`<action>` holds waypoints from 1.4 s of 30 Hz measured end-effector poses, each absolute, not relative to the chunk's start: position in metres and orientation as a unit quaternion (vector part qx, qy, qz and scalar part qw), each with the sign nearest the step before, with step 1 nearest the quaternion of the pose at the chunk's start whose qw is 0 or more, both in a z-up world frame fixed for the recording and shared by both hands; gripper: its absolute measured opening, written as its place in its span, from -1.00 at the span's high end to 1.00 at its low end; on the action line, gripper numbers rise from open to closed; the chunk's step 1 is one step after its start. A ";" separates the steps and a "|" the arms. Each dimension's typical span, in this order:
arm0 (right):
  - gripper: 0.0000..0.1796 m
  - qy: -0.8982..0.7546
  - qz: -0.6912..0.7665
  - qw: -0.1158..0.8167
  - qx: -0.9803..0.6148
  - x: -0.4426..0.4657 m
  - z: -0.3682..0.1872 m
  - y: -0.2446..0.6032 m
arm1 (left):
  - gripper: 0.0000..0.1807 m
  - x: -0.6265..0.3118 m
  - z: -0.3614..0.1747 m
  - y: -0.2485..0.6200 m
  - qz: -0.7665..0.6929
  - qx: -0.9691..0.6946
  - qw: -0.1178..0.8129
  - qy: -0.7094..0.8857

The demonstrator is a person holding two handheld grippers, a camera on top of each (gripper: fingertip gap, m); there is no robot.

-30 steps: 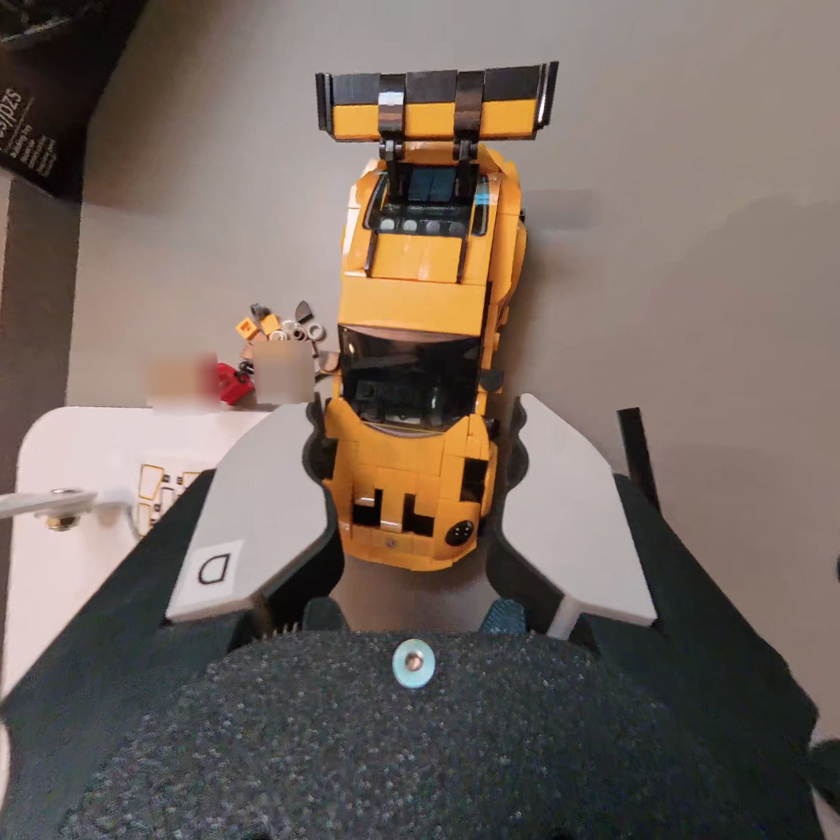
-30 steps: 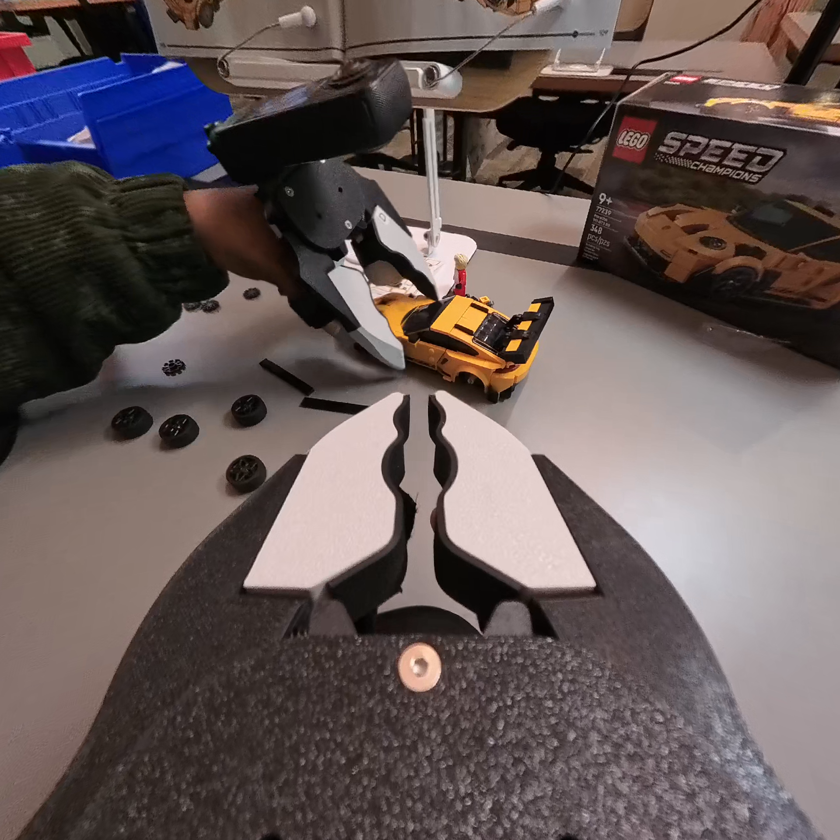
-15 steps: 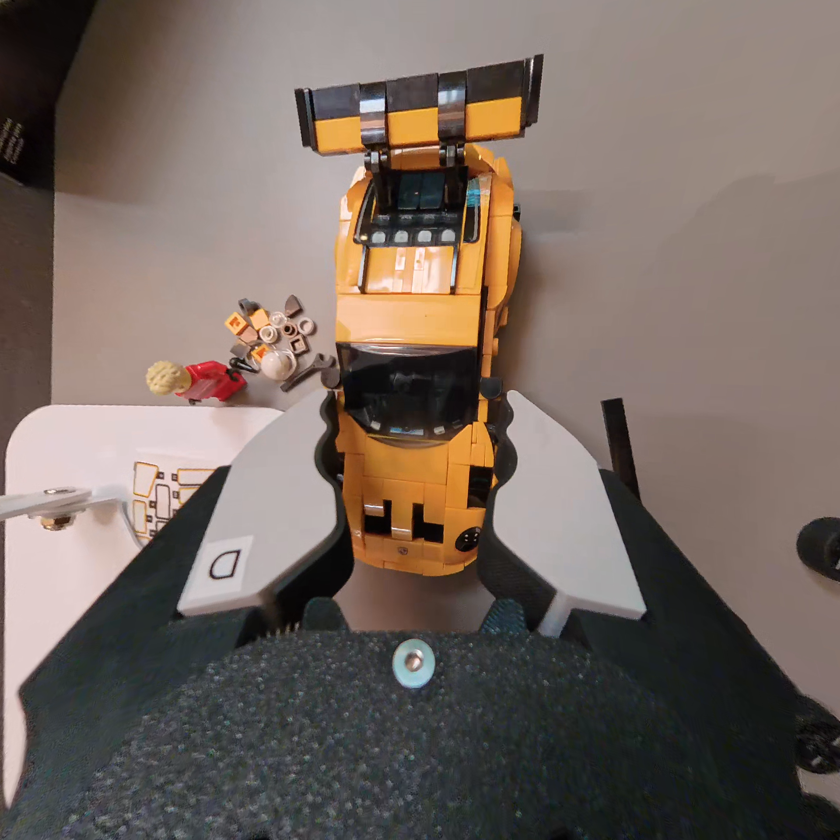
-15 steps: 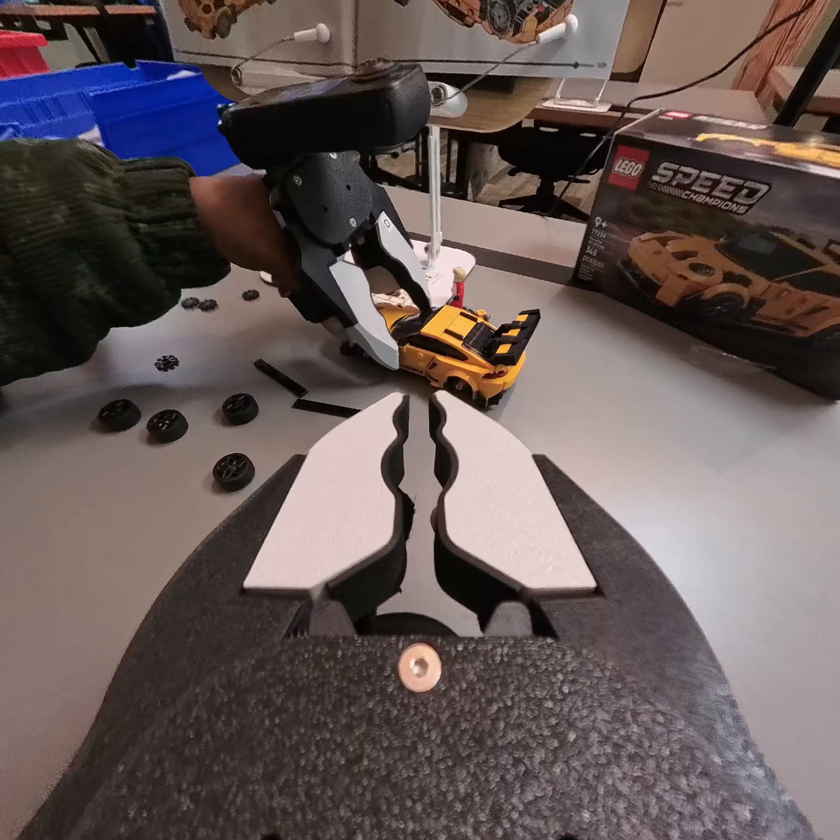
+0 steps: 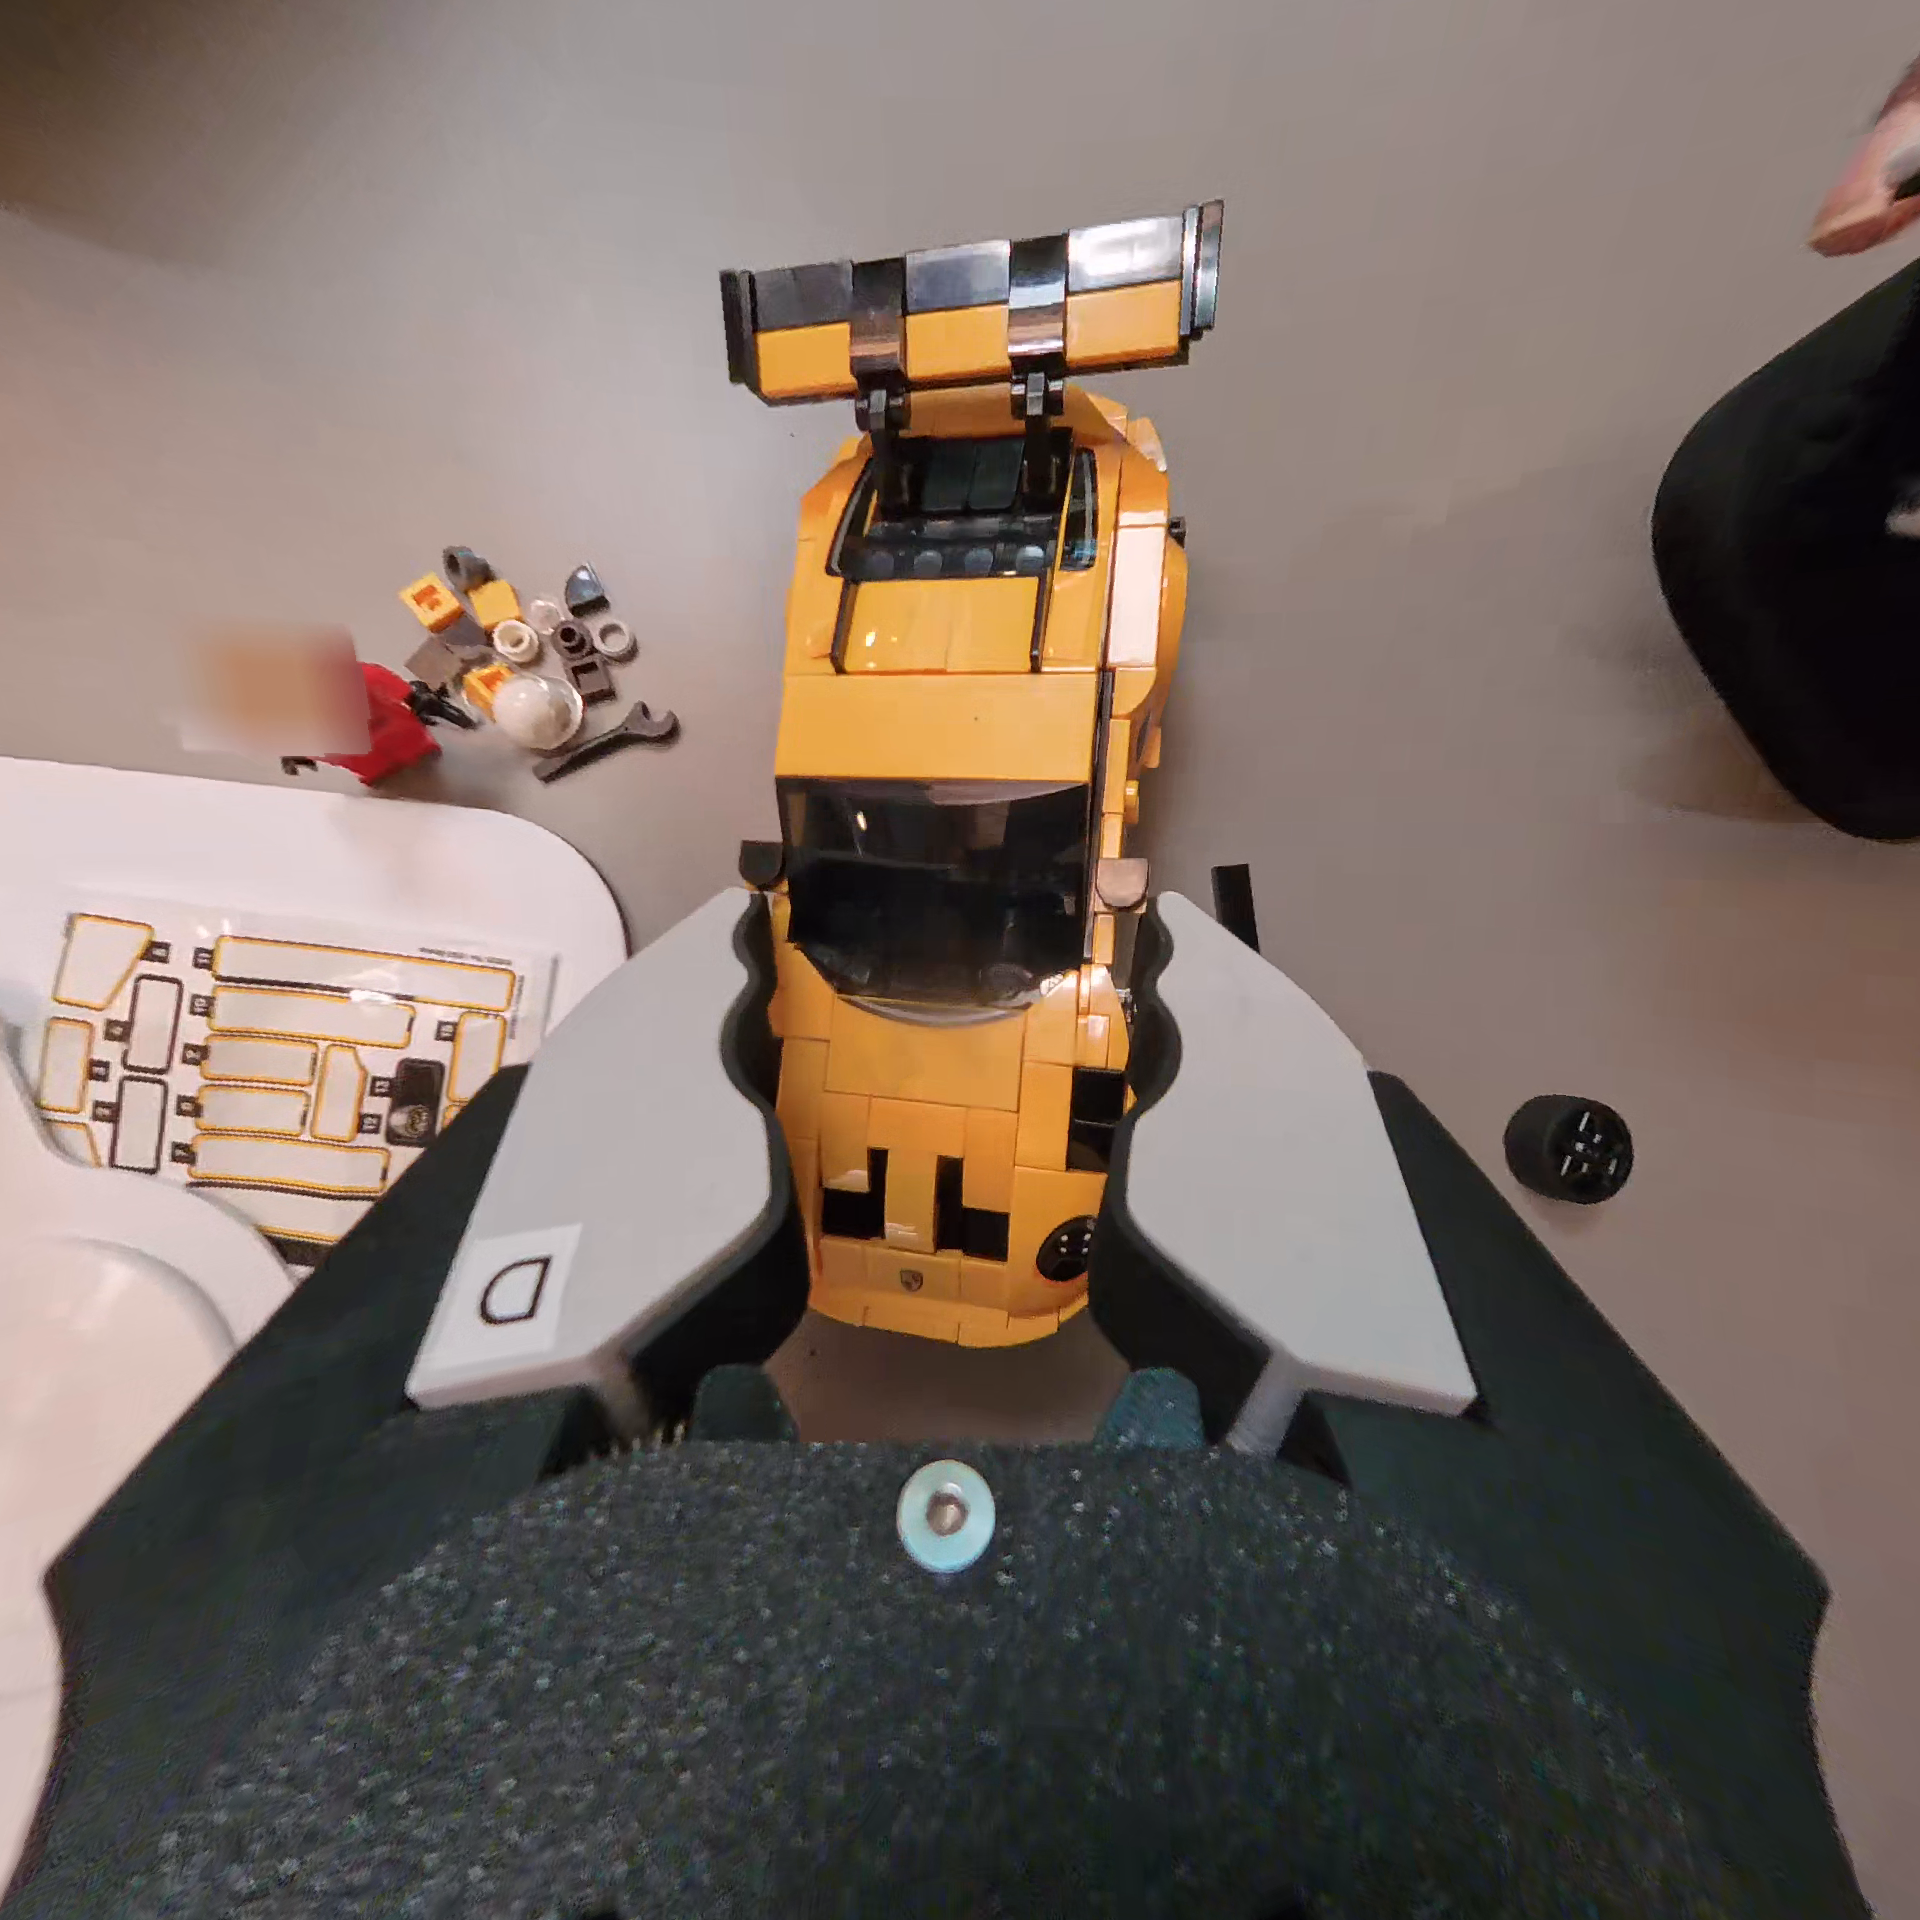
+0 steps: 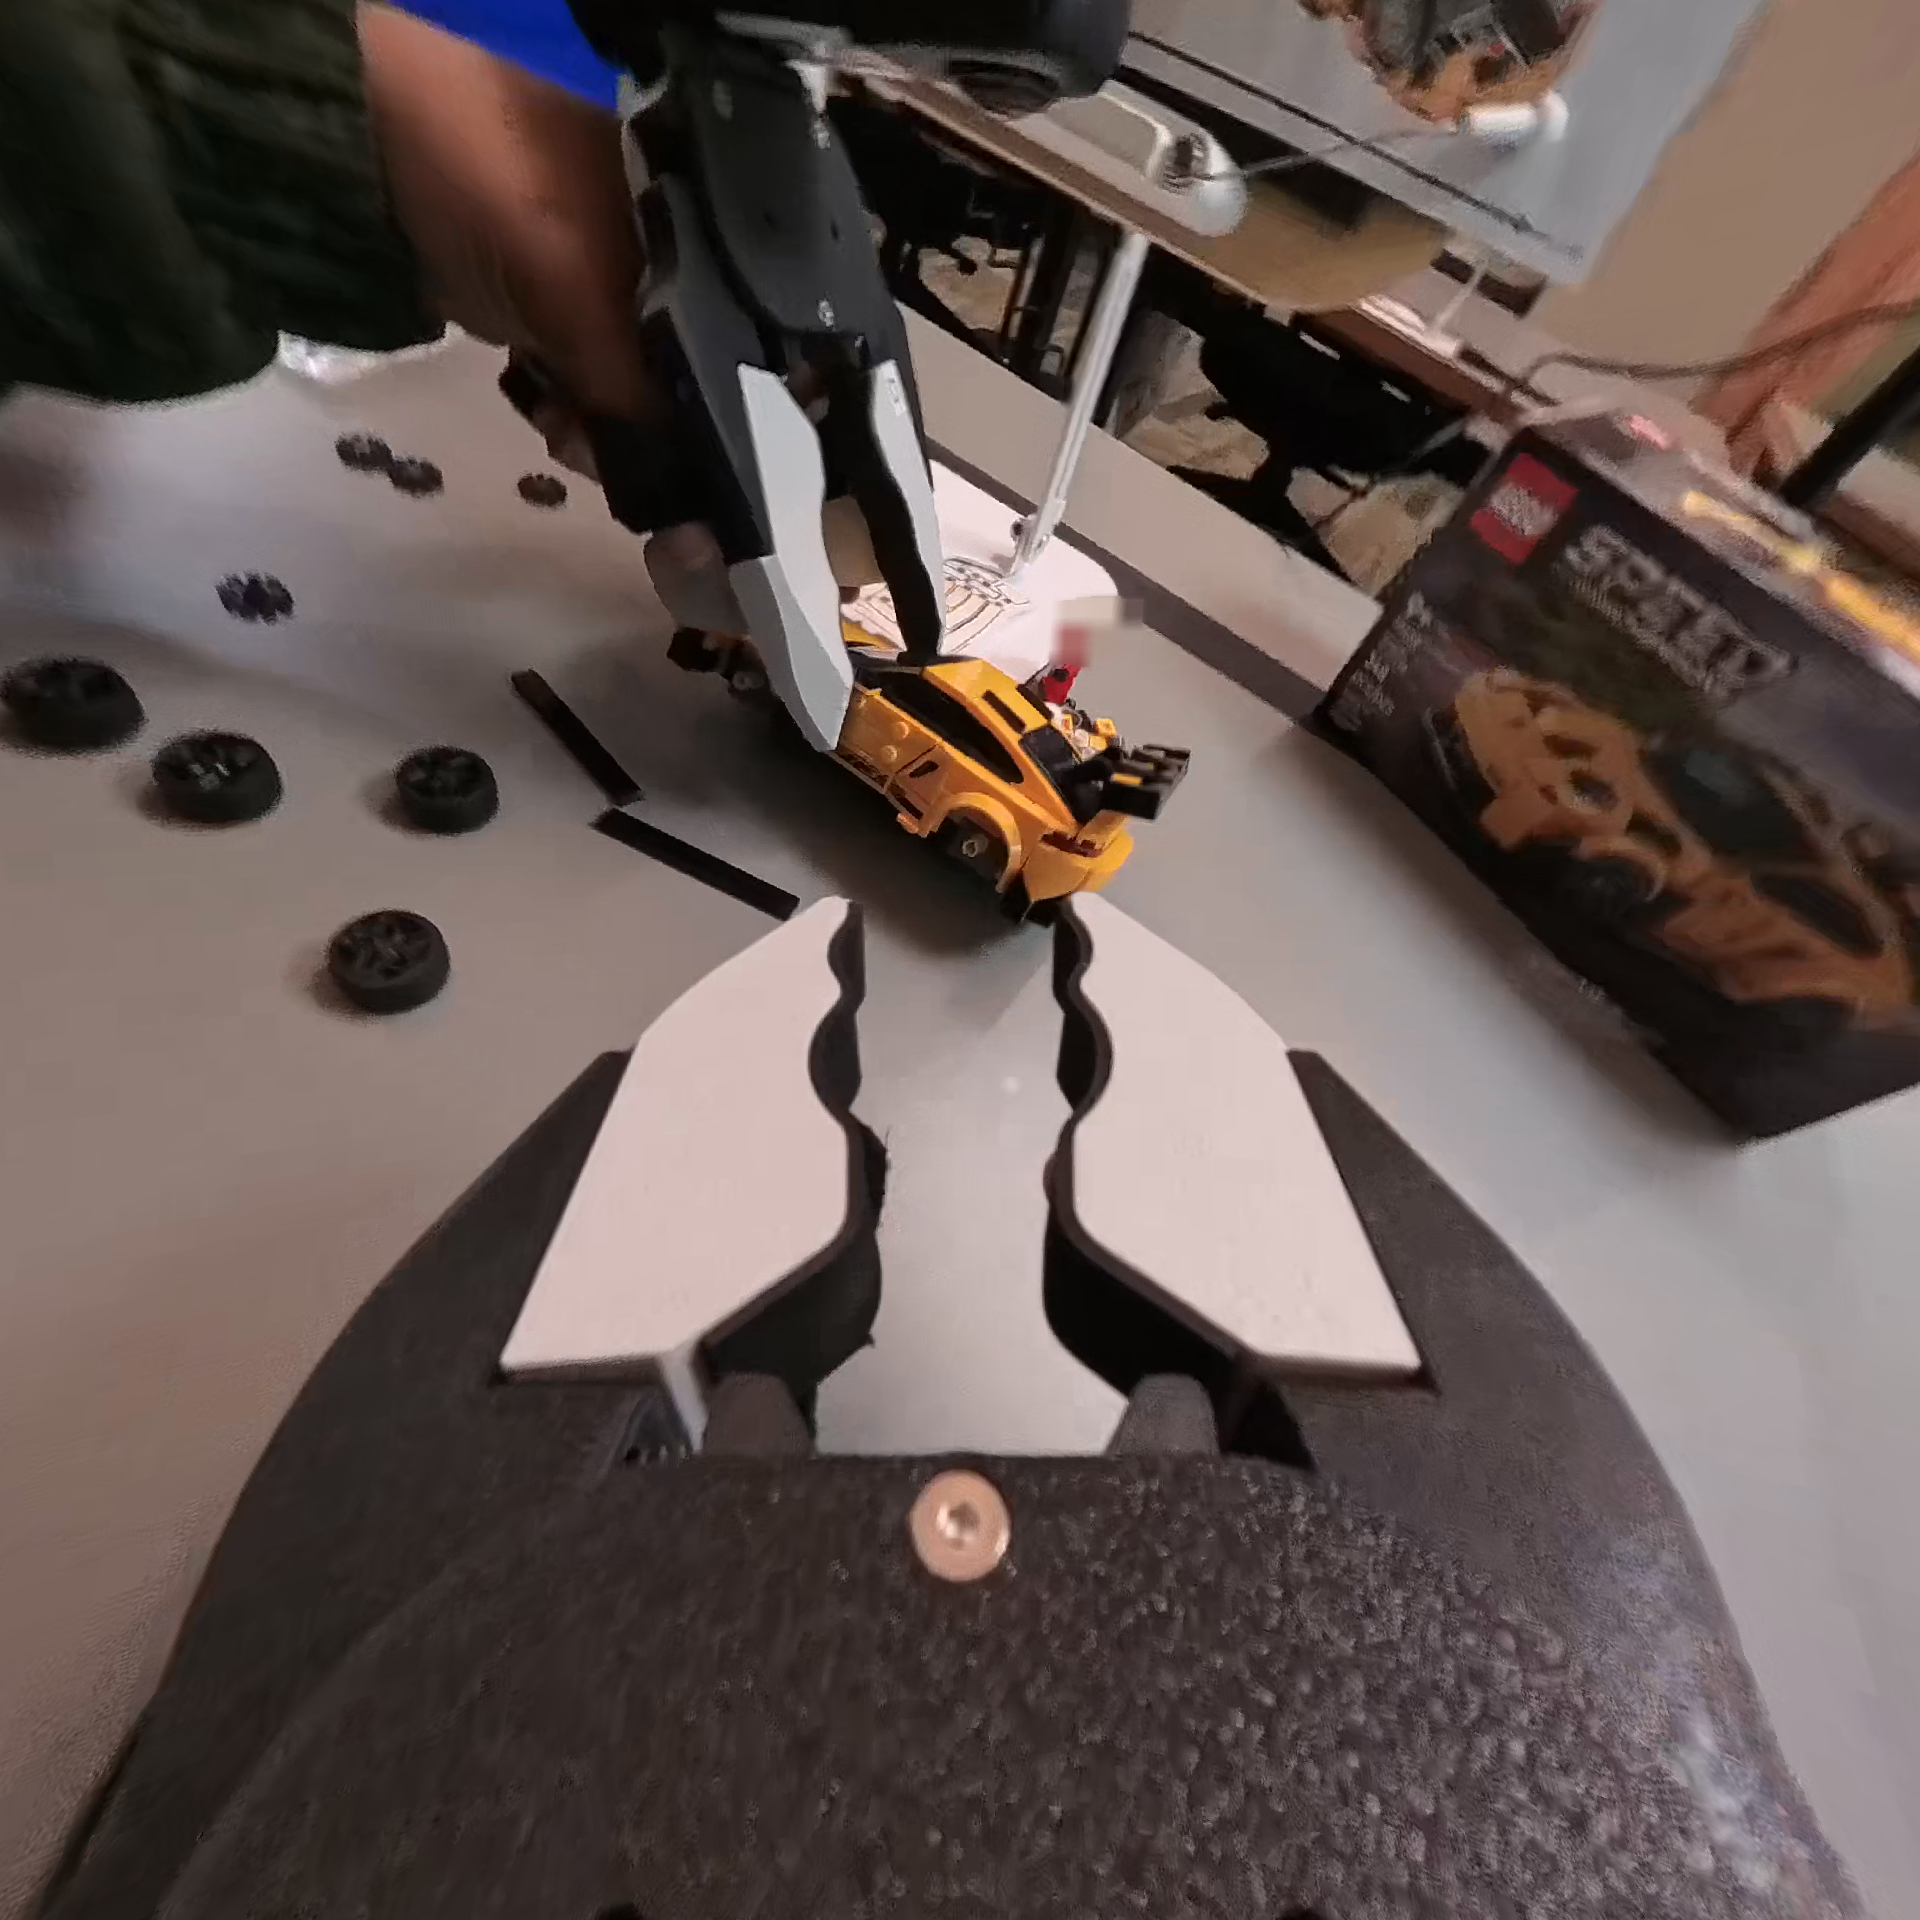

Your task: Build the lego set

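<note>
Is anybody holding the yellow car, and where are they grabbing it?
Yes. The left gripper holds the yellow car by its front end, one of its fingers on each side of the hood. The right gripper is open and empty.

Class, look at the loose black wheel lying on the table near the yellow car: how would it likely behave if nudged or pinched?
The black wheel is round and rests on its side, so a nudge would probably slide it; tipped onto its tread, it may roll off. It looks small and stiff, so likely light, and a pinch from the right tool could squirt it sideways.
</note>
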State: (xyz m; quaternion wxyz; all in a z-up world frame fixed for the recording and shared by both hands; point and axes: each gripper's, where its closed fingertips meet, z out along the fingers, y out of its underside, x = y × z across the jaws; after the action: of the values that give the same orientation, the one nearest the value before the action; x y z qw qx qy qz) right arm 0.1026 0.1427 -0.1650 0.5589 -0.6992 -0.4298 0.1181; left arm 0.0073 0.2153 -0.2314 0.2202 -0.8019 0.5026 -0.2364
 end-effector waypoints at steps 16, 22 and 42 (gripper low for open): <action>0.35 -0.706 -0.265 0.496 -0.430 0.027 -0.218 0.229 | 0.27 0.004 -0.233 0.212 -0.268 -0.813 0.157 0.493; 0.46 -0.720 -0.259 0.482 -0.428 0.020 -0.220 0.231 | 0.27 0.002 -0.232 0.213 -0.284 -0.809 0.151 0.491; 0.46 -0.728 0.079 0.295 -0.614 0.047 -0.191 0.181 | 0.64 -0.015 -0.190 0.167 -0.102 -0.696 0.430 0.566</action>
State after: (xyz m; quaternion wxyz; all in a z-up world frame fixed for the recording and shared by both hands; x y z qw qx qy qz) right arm 0.0468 0.1810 -0.1907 0.2946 -0.6138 -0.7282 0.0787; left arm -0.0155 0.1667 -0.1897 0.4301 -0.6960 0.5660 -0.1018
